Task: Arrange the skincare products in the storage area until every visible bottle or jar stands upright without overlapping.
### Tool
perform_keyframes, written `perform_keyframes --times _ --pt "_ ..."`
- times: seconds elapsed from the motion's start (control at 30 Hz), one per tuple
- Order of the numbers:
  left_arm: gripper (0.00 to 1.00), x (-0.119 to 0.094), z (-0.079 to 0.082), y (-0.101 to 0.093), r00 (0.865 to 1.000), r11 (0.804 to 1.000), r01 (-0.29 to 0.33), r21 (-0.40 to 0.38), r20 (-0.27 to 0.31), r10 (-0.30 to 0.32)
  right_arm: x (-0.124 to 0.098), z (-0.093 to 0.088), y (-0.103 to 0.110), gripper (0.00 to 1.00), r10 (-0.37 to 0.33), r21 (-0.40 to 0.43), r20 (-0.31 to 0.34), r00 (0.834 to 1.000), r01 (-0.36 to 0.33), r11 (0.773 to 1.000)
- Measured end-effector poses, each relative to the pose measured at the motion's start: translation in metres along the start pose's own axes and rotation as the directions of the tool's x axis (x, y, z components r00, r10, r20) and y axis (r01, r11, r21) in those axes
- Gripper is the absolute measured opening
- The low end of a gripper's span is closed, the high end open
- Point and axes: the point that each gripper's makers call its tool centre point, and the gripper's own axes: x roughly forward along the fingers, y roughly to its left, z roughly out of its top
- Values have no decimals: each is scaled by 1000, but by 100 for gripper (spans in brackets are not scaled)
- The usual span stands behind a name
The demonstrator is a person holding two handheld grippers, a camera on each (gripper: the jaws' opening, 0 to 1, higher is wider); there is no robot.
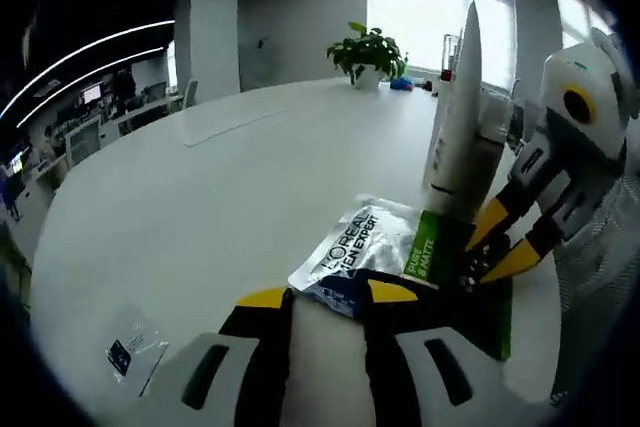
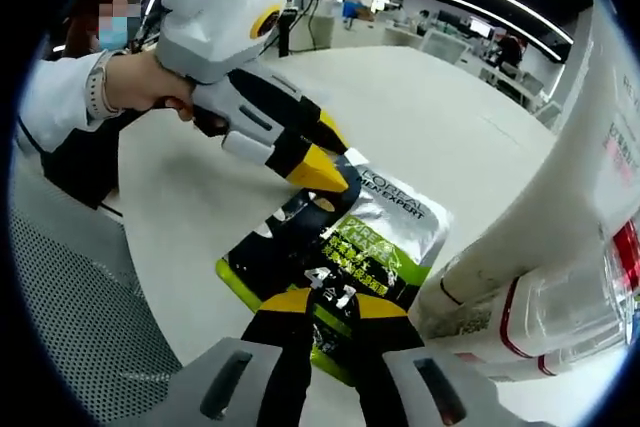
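A silver, black and green L'Oreal Men Expert sachet (image 1: 365,247) (image 2: 375,237) is held between both grippers above the white table (image 1: 220,197). My left gripper (image 1: 328,295) (image 2: 325,162) is shut on its dark end. My right gripper (image 2: 335,304), which enters the left gripper view from the right (image 1: 480,262), is shut on the green end. A tall white tube (image 1: 462,117) (image 2: 560,207) stands upright just behind the sachet. Beside the tube, a clear bottle with a red band (image 2: 570,312) lies on its side against the tube's base.
A small flat packet (image 1: 130,352) lies on the table near my left gripper. A potted plant (image 1: 368,52) stands at the table's far edge. A person's hand (image 2: 150,82) holds the left gripper, and a mesh chair back (image 2: 70,297) is close by.
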Motion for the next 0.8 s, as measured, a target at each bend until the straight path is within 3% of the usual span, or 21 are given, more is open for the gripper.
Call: perform_keyframes --times 0.13,0.27,0.4,0.7,0.8 --pt "27 -1 1 -1 1000 996 -18 82 -1 18 0 0 0 8 0 -3 0 1000 0 1000" --pt "27 -3 0 5 1000 1000 -24 -12 -1 24 0 0 0 8 1 -3 0 1000 -1 1000" --pt "26 -15 21 3 997 995 -11 -98 78 19 0 0 0 8 0 -8 1 1000 0 1000" --pt "27 -41 26 -3 995 994 -18 -112 94 29 1 0 0 8 2 -16 4 1000 -2 1000" --pt "32 -50 29 -8 994 992 -17 -123 101 30 1 0 0 8 3 -20 5 1000 -3 1000"
